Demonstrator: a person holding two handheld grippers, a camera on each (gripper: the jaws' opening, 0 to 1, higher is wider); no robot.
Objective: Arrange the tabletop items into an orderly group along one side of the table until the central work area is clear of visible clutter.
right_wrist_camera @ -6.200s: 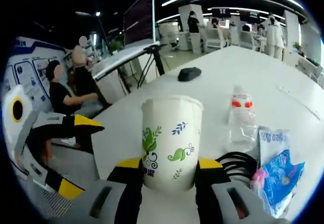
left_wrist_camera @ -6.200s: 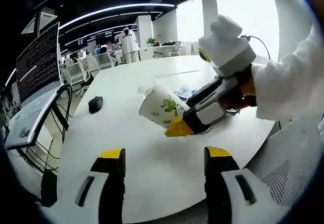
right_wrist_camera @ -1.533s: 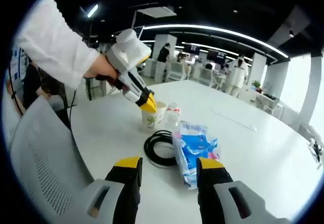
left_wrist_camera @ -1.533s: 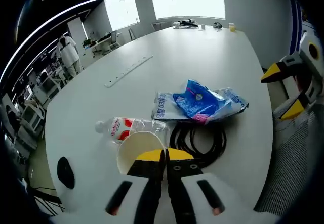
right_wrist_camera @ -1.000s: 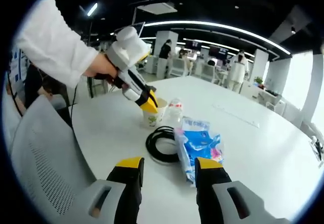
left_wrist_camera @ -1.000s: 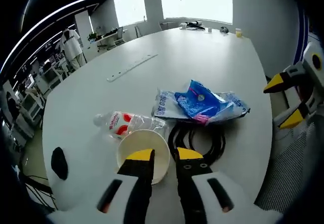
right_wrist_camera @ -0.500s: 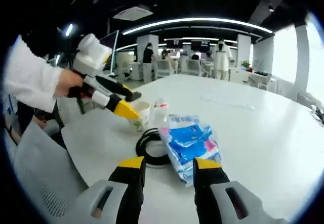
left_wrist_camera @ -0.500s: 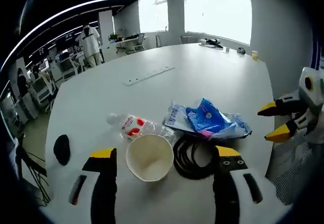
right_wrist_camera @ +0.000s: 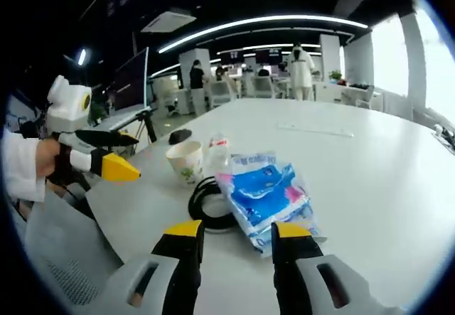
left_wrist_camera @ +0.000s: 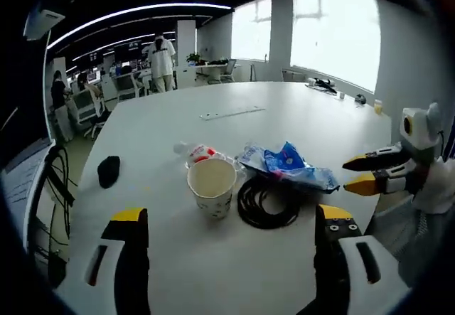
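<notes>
My left tongs (left_wrist_camera: 227,222) wide open, right tongs (right_wrist_camera: 231,233) part open, both empty. Cup (left_wrist_camera: 212,185) upright, coil (left_wrist_camera: 268,203) at its 3 o'clock.

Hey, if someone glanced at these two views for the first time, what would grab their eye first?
Probably the small cluster near the table's edge: an upright paper cup beside a coil of black cable, with a bright blue snack bag and a lying plastic bottle just behind. Both the left gripper and right gripper hang open and empty, and a black mouse sits apart.
</notes>
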